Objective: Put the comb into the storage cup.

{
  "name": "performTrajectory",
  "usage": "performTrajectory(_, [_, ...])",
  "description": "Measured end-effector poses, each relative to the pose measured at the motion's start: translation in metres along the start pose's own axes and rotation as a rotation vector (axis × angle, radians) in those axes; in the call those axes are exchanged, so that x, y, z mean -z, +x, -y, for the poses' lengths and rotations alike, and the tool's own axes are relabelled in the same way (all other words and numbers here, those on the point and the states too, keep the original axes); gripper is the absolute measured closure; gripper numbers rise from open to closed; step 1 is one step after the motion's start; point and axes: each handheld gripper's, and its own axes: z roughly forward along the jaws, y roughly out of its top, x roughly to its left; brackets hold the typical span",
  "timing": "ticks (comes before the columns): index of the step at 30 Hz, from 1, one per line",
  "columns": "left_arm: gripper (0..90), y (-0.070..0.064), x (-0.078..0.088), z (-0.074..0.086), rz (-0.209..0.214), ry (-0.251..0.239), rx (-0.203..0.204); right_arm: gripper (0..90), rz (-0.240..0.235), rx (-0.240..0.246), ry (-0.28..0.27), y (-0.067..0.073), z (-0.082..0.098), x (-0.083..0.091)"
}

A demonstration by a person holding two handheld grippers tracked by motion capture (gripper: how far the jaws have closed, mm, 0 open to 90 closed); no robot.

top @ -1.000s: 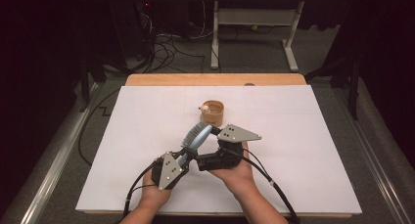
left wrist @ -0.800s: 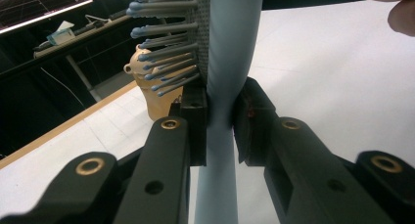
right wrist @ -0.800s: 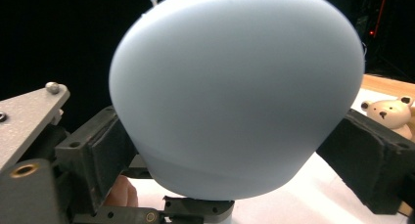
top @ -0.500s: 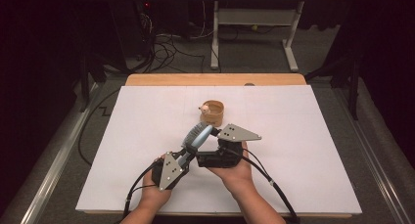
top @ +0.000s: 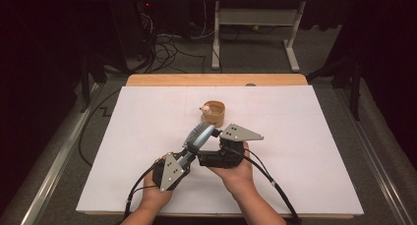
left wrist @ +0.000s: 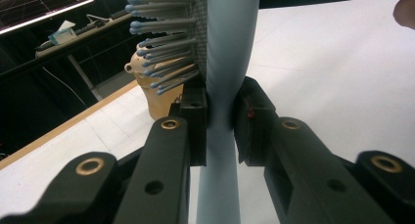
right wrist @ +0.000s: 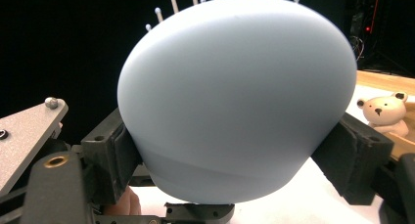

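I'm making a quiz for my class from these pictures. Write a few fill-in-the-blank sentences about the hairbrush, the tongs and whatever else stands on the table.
1. The left tongs are clamped on the hairbrush's ____.
2. The right tongs sit at either side of the hairbrush at its ____.
3. The wooden cup beyond the brush holds a small toy ____.
4. The table is covered in ____.

Missing words: handle; head; bear; white
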Motion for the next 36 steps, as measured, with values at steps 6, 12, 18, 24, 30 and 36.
performTrajectory(6, [76.8,0.0008,-0.0001,0.0003,0.006,-0.001,0.007,20.2,0.004,0.0,0.006,0.0007,-0.0003,-0.0001])
performTrajectory(12, [76.5,0.0017,0.0008,0.0003,0.009,-0.007,0.011,20.4,0.014,0.011,0.003,0.0036,-0.001,0.0003])
performTrajectory(18, [75.6,0.0027,0.0017,-0.0002,0.018,-0.017,0.026,20.6,0.013,0.009,-0.003,0.0042,-0.0017,0.0011])
performTrajectory(24, [67.8,0.0066,0.0012,0.0005,0.038,-0.007,0.055,20.7,0.016,0.005,0.001,0.0044,-0.0016,0.0006])
performTrajectory(30, [58.5,0.007,0.0005,0.0008,0.05,-0.011,0.063,20.7,0.015,0.005,0.005,0.0036,-0.0022,0.0009])
performTrajectory(36, [46.5,0.0102,0.0005,0.0009,0.046,-0.015,0.109,20.7,0.02,0.008,0.005,0.0031,-0.004,0.0027])
